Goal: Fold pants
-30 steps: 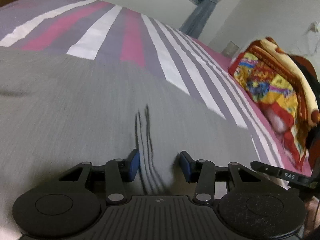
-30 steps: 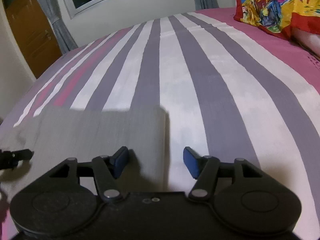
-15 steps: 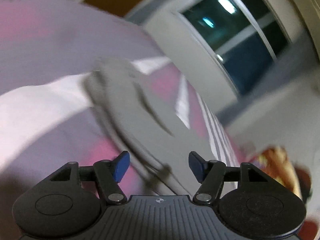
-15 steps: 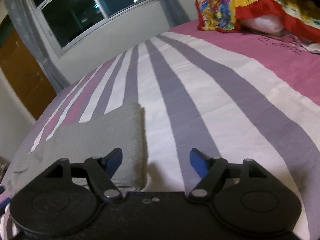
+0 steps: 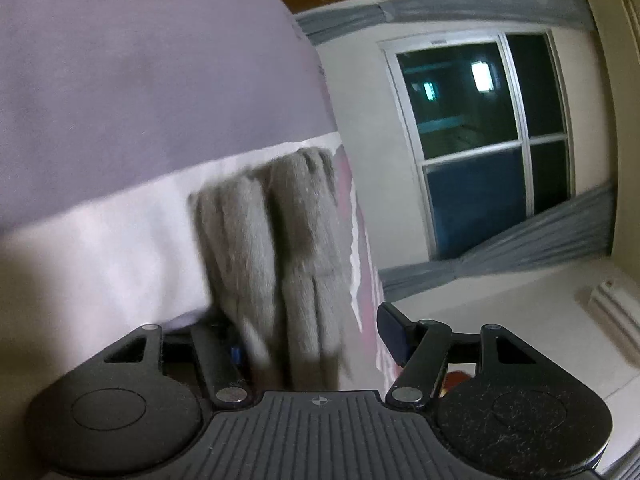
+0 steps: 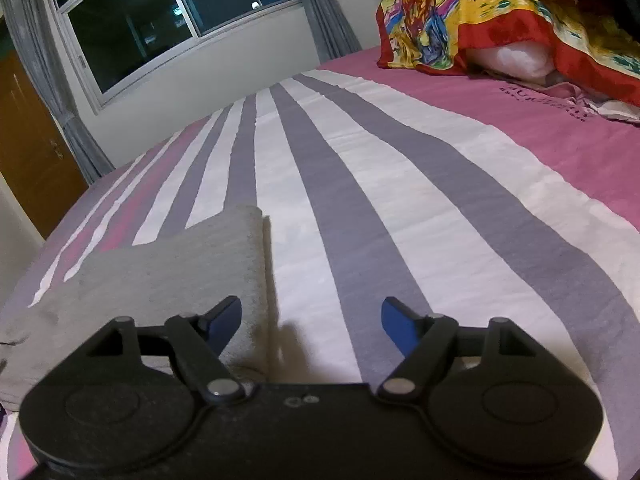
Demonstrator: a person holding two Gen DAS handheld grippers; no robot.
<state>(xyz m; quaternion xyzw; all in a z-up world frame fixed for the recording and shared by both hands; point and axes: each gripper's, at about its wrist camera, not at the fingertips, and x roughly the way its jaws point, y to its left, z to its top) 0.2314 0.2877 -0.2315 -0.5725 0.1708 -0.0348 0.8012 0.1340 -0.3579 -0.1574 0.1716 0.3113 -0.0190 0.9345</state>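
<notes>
The grey pants [image 6: 172, 276] lie folded into a thick flat stack on the striped bed sheet [image 6: 360, 200], at the near left of the right wrist view. My right gripper [image 6: 312, 316] hovers open at their right edge. Its left fingertip [image 6: 230, 316] is over the fabric and nothing is clamped. In the left wrist view, which is rolled sideways, the layered folded edge of the pants [image 5: 280, 240] runs in between the jaws of my left gripper [image 5: 316, 340]. Those jaws are closing. The right pad [image 5: 394, 332] stands apart from the cloth, and the left pad is mostly hidden behind it.
A colourful blanket [image 6: 500, 12] is piled over a white pillow at the head of the bed, far right. A dark window [image 6: 160, 20] with grey curtains and a wooden door [image 6: 28, 140] lie beyond the bed's far side. The bed edge is close to the pants' left end.
My left gripper swung from above the flat grey fabric to the stack's folded edge, rolling sideways, and its jaws widened. The right gripper's jaws spread wider and it shifted slightly along the pants' right edge.
</notes>
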